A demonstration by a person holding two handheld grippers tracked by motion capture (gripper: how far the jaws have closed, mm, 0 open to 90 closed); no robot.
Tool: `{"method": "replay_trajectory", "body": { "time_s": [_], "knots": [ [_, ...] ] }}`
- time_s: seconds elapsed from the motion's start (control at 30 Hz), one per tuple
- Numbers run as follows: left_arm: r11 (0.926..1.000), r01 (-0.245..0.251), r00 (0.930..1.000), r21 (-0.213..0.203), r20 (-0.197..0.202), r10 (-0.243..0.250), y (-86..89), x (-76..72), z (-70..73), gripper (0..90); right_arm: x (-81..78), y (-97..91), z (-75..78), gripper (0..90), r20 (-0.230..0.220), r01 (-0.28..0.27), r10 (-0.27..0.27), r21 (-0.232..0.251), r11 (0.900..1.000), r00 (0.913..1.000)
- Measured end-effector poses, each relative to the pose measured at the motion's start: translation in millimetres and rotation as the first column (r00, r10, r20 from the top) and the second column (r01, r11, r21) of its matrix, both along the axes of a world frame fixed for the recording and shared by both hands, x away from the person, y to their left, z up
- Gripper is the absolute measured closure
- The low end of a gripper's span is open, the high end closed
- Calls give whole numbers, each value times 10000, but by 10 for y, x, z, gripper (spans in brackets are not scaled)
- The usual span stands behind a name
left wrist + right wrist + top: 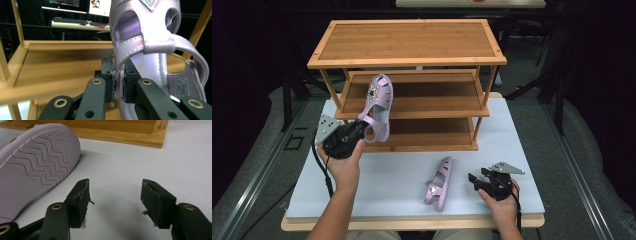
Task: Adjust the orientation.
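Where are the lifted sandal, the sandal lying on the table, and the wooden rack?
lifted sandal [379,102], high view, on its straps.
sandal lying on the table [440,183], high view, on its side.
wooden rack [407,41], high view, on its top shelf.

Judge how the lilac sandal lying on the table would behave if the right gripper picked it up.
The sandal on the table probably lifts easily: its twin hangs from the left gripper by one strap. That strap looks pliable, so expect swinging. The wavy-treaded sole seems unlikely to slide.
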State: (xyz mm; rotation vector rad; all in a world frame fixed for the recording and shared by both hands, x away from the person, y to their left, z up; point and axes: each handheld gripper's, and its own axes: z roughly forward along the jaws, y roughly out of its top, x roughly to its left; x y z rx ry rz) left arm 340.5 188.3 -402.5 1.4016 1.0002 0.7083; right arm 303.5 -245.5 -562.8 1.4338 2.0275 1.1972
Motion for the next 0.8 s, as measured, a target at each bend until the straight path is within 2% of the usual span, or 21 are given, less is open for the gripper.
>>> {"method": "replay_trajectory", "body": {
  "time_s": [0.1, 0.23, 0.3, 0.43, 0.6, 0.8],
  "knots": [
    [9999, -120, 9999, 39, 1, 120, -32, 101, 70, 826, 1, -13, 1, 396, -29, -94, 95, 124, 9999, 10000],
    [9993, -278, 9996, -234, -101, 276, -72, 257, 154, 824, -3, -15, 4, 396, 33, 20, -20, -8, 10000, 10000],
    [9983, -582, 9983, -82, -19, 582, -113, 321, 180, 823, -4, -20, 5, 397, 25, -52, 52, 56, 10000, 10000],
    [9964, -830, 9965, -158, -5, 830, -188, 464, 210, 825, -5, -17, 5, 397, 40, -75, 75, 57, 10000, 10000],
    [9931, -1172, 9931, -94, -11, 1172, -309, 635, 212, 825, -4, -21, 6, 397, 31, -70, 69, 110, 9999, 10000],
    [9889, -1479, 9888, -166, -228, 1475, -409, 832, 141, 824, -1, -28, 0, 398, 60, -109, 107, 288, 9995, 9999]
  ]
}}
